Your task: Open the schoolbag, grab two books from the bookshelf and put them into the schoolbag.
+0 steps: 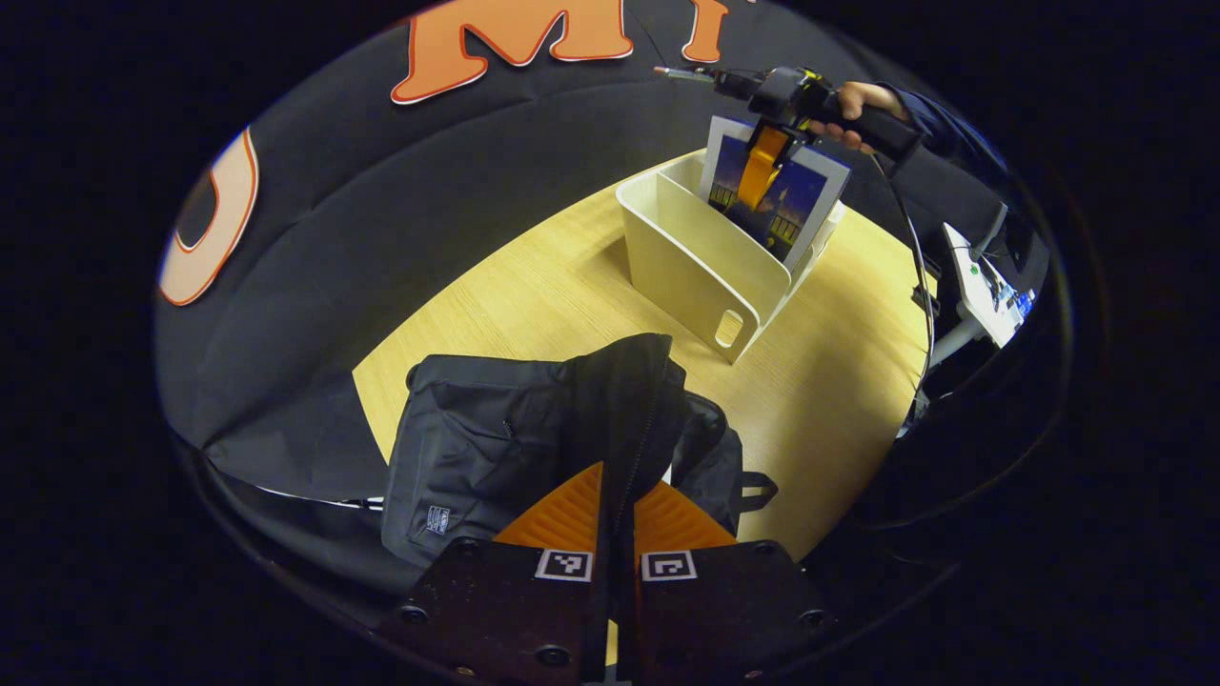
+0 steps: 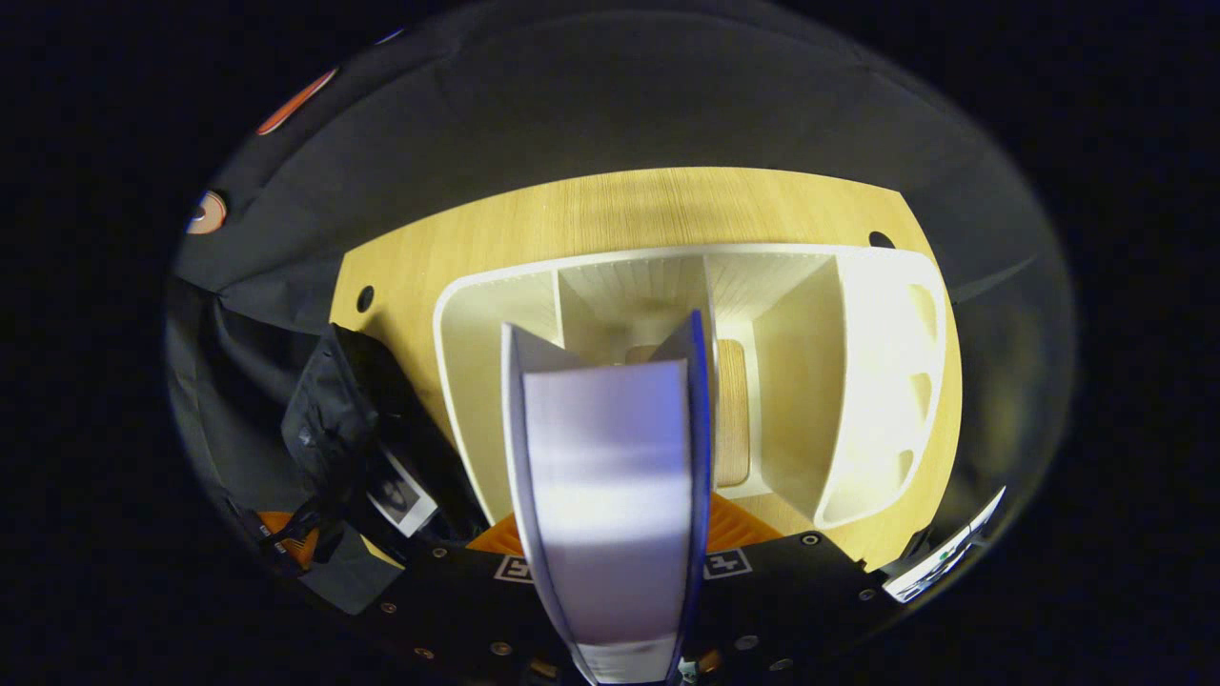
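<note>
The black schoolbag (image 1: 496, 448) lies on the wooden table (image 1: 839, 381) close to me. My left gripper (image 1: 615, 495) is shut on the bag's raised flap edge (image 1: 624, 400) and holds it up. Farther off stands the white bookshelf (image 1: 686, 267). Above it a hand holds my right gripper (image 1: 758, 176), shut on a blue-covered book (image 1: 796, 205) that sticks up out of the far compartment. In the right gripper view I look down into the bookshelf (image 2: 858, 381). The book (image 2: 610, 476) stands page-edge up between the fingers of my right gripper (image 2: 615, 534). The schoolbag (image 2: 334, 419) lies at lower left.
A white device (image 1: 982, 286) and hanging cables (image 1: 915, 248) sit past the table's right edge. Black cloth walls close in behind and to the left. The table has small round holes (image 2: 365, 298) near its corners. Bare wood lies between bag and bookshelf.
</note>
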`<state>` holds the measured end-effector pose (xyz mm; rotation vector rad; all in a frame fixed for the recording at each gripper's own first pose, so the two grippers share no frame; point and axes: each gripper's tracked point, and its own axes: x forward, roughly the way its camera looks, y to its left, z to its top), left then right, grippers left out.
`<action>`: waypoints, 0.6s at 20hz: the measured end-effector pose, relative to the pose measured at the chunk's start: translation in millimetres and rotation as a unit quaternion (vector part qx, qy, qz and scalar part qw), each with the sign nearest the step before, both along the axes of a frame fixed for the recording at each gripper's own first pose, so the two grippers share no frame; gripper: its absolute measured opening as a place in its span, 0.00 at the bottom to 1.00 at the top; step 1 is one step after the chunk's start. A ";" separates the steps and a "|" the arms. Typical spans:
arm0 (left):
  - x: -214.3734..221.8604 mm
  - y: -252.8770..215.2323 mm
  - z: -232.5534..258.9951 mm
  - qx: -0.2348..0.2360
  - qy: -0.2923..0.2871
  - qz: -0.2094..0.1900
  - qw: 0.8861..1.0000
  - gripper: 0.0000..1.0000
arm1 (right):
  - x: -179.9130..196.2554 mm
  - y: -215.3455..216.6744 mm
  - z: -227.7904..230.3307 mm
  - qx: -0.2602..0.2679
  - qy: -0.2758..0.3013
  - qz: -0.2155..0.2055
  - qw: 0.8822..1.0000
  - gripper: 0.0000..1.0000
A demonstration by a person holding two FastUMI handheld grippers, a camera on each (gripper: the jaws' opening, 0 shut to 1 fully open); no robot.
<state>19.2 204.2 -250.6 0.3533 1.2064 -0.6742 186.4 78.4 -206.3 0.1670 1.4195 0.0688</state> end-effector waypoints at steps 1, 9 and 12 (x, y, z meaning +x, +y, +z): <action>0.1 -0.2 0.2 -0.003 0.000 -0.003 1.000 0.05 | -4.0 -1.4 11.9 0.005 -0.007 -0.005 1.000 0.51; 2.3 0.7 -0.7 -0.015 -0.008 -0.034 0.999 0.05 | -43.3 2.5 96.5 0.034 -0.060 -0.031 0.997 0.51; 2.5 1.3 -0.7 -0.019 -0.008 -0.040 0.999 0.05 | -57.5 15.0 120.4 0.054 -0.085 -0.035 0.994 0.51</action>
